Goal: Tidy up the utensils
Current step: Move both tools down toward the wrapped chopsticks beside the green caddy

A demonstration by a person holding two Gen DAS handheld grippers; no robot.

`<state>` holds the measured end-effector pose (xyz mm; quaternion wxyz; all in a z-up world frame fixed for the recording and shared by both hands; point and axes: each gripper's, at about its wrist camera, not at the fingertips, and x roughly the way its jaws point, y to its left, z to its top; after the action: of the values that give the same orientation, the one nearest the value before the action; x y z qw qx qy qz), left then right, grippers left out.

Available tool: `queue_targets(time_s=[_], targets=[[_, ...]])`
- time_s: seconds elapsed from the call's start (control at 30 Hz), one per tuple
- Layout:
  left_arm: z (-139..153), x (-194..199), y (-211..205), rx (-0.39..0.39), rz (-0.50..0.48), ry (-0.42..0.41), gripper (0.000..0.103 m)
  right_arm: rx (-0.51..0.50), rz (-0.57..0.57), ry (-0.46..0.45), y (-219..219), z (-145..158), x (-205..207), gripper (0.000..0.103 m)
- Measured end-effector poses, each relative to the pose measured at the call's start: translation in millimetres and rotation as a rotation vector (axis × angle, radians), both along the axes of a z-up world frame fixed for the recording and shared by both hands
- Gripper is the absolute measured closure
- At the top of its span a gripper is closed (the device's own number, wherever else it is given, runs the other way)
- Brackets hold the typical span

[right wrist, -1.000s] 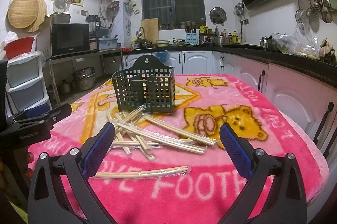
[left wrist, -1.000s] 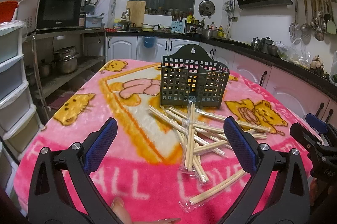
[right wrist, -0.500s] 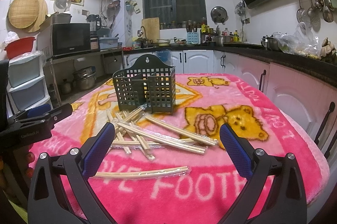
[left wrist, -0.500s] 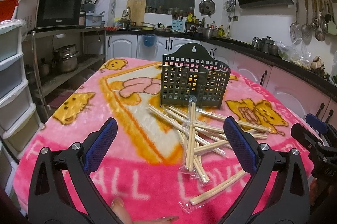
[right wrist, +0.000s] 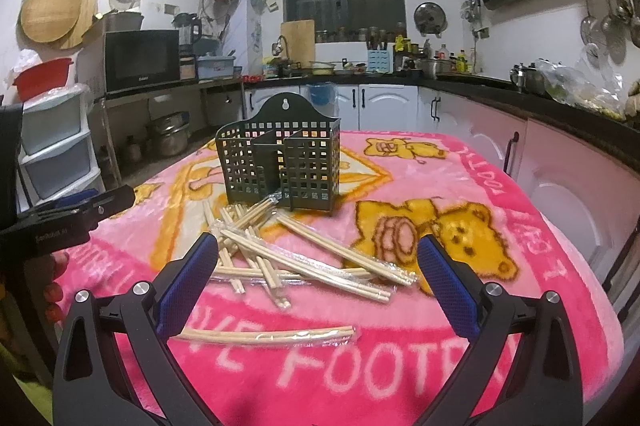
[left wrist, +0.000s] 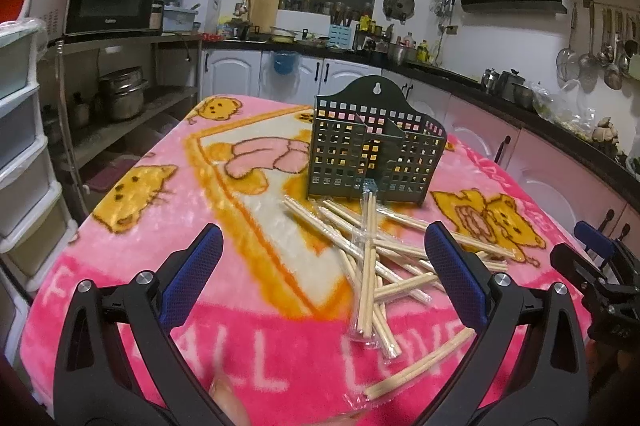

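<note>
A dark perforated utensil holder (left wrist: 376,158) (right wrist: 282,162) stands upright on the pink blanket-covered table (left wrist: 260,326) (right wrist: 520,258). Several plastic-wrapped pairs of wooden chopsticks (left wrist: 370,258) (right wrist: 304,258) lie in a loose pile in front of it. One wrapped pair (right wrist: 268,336) lies apart, nearer the right gripper. My left gripper (left wrist: 324,278) is open and empty, hovering short of the pile. My right gripper (right wrist: 318,280) is open and empty, also short of the pile. Each gripper shows at the edge of the other's view.
Kitchen counters and white cabinets (right wrist: 384,106) run behind and to the right of the table. A shelf with a microwave (left wrist: 108,2) and plastic drawers (left wrist: 20,146) stand to the left. The table edge curves away on the right (right wrist: 600,290).
The left gripper's view has shifted slightly lower and closer to the table. The right gripper has edged a little toward the chopsticks. Nothing has been picked up.
</note>
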<state>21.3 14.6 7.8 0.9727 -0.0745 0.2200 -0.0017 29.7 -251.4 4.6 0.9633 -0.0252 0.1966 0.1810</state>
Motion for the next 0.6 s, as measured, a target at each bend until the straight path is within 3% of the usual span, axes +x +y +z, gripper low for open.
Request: queue_targets(time_s=[0.6], targets=[[14.8, 63.6, -9.4, -0.026, -0.131, 0.099, 0.01, -0.087, 0.086, 0.069, 13.6, 10.5, 46.5, 0.006]])
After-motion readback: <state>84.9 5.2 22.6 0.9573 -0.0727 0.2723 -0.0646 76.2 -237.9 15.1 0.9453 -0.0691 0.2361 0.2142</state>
